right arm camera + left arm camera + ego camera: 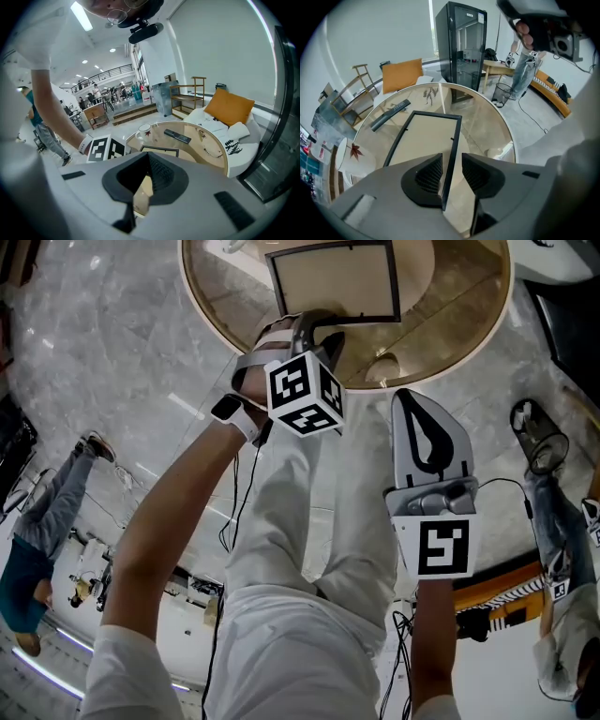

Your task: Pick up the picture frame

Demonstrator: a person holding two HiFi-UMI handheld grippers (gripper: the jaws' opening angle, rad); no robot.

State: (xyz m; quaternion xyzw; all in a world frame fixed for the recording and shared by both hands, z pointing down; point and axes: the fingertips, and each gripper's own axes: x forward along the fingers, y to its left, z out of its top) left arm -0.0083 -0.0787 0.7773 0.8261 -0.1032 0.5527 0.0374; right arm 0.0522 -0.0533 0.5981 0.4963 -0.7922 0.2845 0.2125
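Observation:
The picture frame [333, 282] has a thin black border and a beige face, and it lies flat on the round glass table [487, 324]. My left gripper [323, 334] reaches down over the frame's near edge. In the left gripper view the frame [424, 136] runs up from the jaws, and its right-hand edge passes through the gap of the left gripper [451, 171]. The jaws stand open and the pads are clear of the border. My right gripper [405, 399] hovers off the table's near rim, shut and empty. From the right gripper [149, 159] the frame [159, 150] shows just beyond the fingertips.
A dark remote control [390, 114] lies on the table beyond the frame, and a white mug [143, 131] stands at the rim. A black glass-door cabinet [461, 44], an orange cushion [402, 75] and a wire bin [502, 93] surround the table. People stand on the floor nearby [47, 531].

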